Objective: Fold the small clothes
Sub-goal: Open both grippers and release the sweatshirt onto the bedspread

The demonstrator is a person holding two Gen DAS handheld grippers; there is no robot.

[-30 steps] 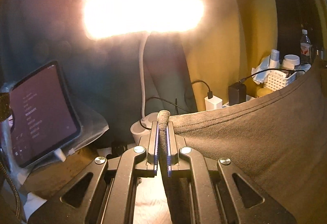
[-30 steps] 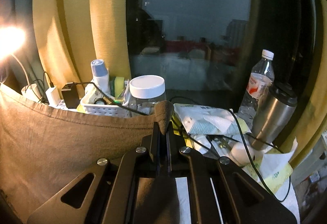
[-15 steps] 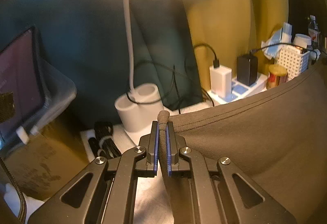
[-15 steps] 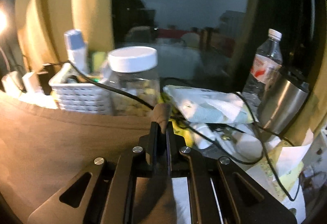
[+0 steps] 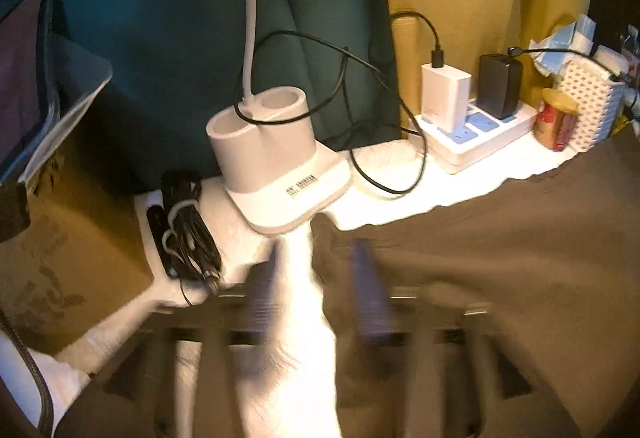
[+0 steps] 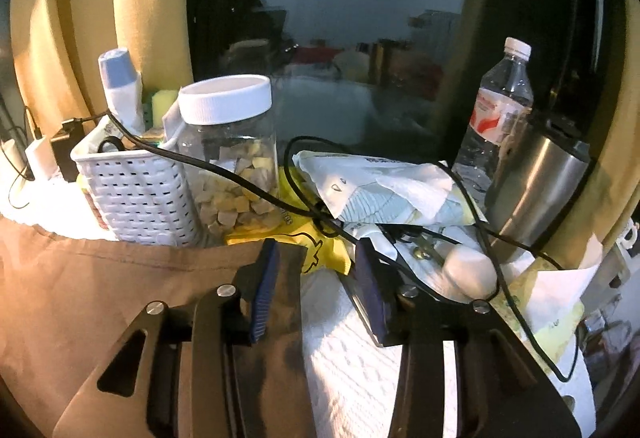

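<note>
Left wrist view: the left gripper (image 5: pixel 316 278), blurred, has just been opening; its fingers stand apart, the brown garment (image 5: pixel 500 278) lying from 3 o'clock across the tabletop (image 5: pixel 400 198).

Right wrist view: the right gripper (image 6: pixel 316 290) has likewise just been opening, its fingers apart and the garment's corner lying loose between them, by the 9 o'clock finger. The fold looks just laid down; next likely calls for regrasping an edge.

The garment (image 5: pixel 500 270) lies on the table (image 5: pixel 400 198), with the lamp base (image 5: pixel 280 174) behind its left corner and the basket (image 6: pixel 136 194) and jar (image 6: pixel 232 158) behind its right edge.
</note>
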